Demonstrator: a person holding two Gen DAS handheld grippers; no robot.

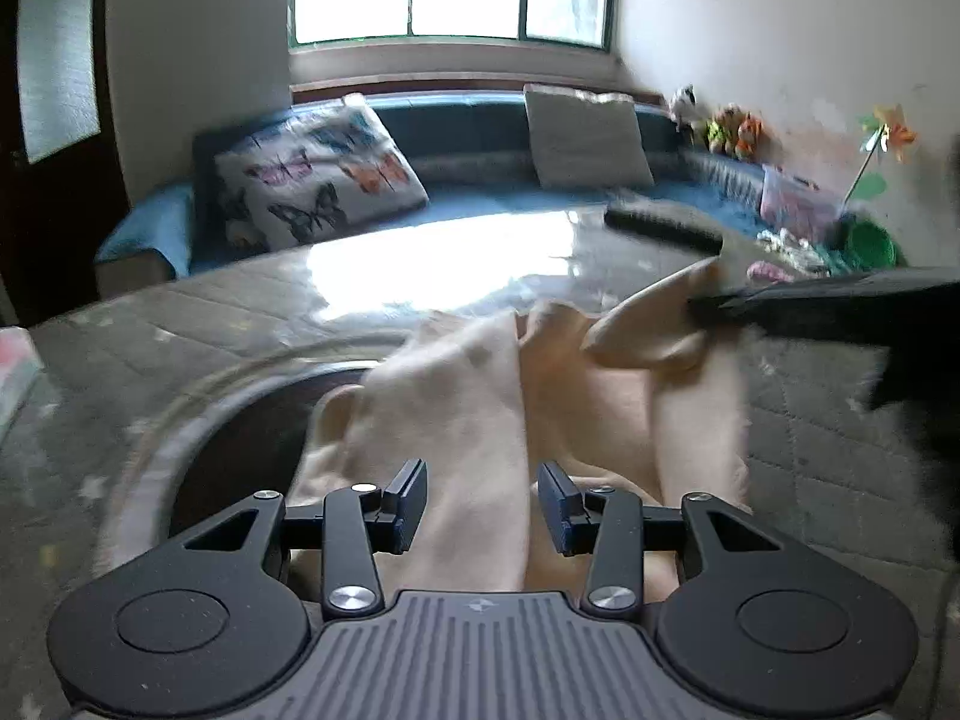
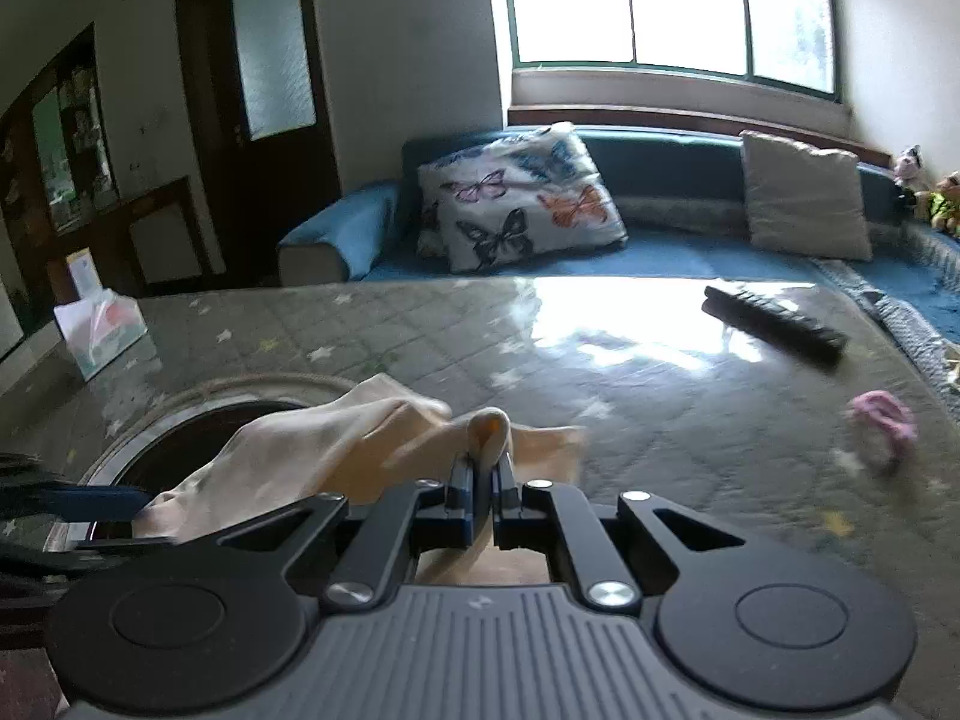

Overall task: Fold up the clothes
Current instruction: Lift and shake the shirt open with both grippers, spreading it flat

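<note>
1. A cream garment (image 1: 456,396) lay crumpled on the star-patterned table (image 1: 180,324), part of it draped over the rim of a round dark opening (image 1: 240,420) set into the tabletop, as a person worked it with two hand-held tools.

2. The right claw (image 2: 482,474) was pinched fully closed on a raised fold of the cloth, which bulged above its fingertips; seen from the left wrist, the tool reached in from the right and held that corner up off the table.

3. The left claw (image 1: 483,498) stood partly open over the near end of the garment, cloth showing between its pads but neither pad pressing on it.

4. The fabric looked thin, light and limp, sagging wherever it was unsupported. It would likely slip or bunch if pinched mid-panel, so a hem or corner seemed the safer hold, with both ends kept taut.

5. What lay inside the round opening could not be made out; only darkness and the hanging cloth showed.

6. A tissue box (image 2: 99,330) sat at the table's far left edge, a black remote control (image 2: 774,324) and a small pink item (image 2: 882,414) well apart to the right.
</note>
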